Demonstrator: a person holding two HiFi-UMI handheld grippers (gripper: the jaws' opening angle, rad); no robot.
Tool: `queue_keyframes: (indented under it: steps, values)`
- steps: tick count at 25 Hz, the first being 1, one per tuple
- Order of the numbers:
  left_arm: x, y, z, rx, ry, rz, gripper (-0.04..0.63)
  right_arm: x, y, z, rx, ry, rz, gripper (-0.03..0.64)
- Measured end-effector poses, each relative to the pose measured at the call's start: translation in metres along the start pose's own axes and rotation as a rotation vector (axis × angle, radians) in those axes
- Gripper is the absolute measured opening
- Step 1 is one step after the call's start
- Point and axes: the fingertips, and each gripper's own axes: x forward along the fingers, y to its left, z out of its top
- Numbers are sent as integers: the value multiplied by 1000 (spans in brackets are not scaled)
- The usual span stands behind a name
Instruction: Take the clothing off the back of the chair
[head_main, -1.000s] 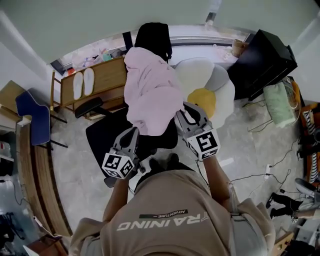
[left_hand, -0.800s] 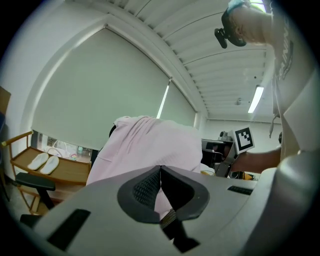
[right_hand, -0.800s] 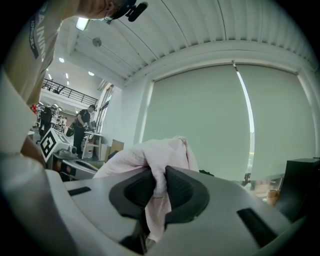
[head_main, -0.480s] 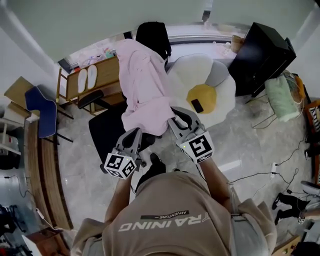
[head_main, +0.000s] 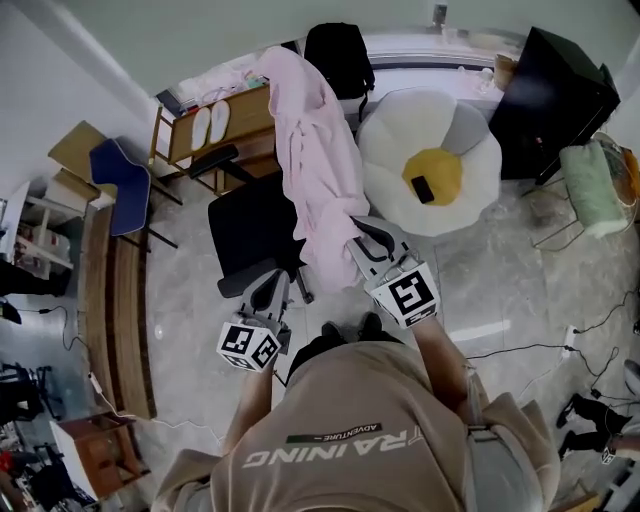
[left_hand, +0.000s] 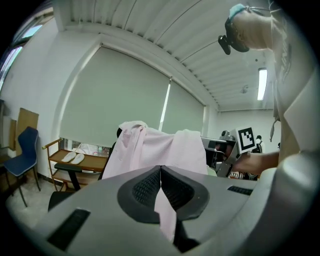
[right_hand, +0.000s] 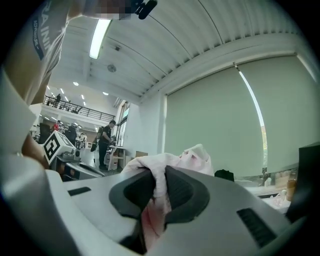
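A pale pink garment runs in a long band from the back of the black office chair towards me. Its far end still lies over the chair back in the left gripper view, pink garment. My left gripper is shut on a thin fold of the cloth, which shows between its pads. My right gripper is shut on a thicker bunch of the same garment at its near edge. The two grippers sit side by side at the near end of the cloth.
A large fried-egg cushion with a dark phone on it lies right of the chair. A black cabinet stands far right, with a wooden shelf holding slippers and a blue chair at the left. Cables cross the floor at the right.
Both grippers have drawn back from the chair with the pink garment in them. The cloth has been pulled from a heap on the chair back into a long band.
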Motion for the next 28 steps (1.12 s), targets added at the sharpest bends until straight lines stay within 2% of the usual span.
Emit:
queue_keyframes:
  steps: [4,12,15,18,24,28]
  values:
    - [-29,-6,0,-21,-43,2,14,-19,23,5,-4,-3,-10,77]
    - [-99,-46,-12,-20,-95,-75,14,-71,76,5,33,-6,-94,77]
    - [-125,-48,-25,-51,-109,-89,14,-91,98,18,79,-47,-111,77]
    - [-138,-53,-31,-78,-115,-97,14,-112,119,30,70,-46,-108,77]
    - [-140,-98,-18,-34,-127,-154,14,-158,132,45,63,-71,-108,77]
    - [-155,-126,-25,-2,-119,-134,14,-179,147,40,98,-81,-59,77]
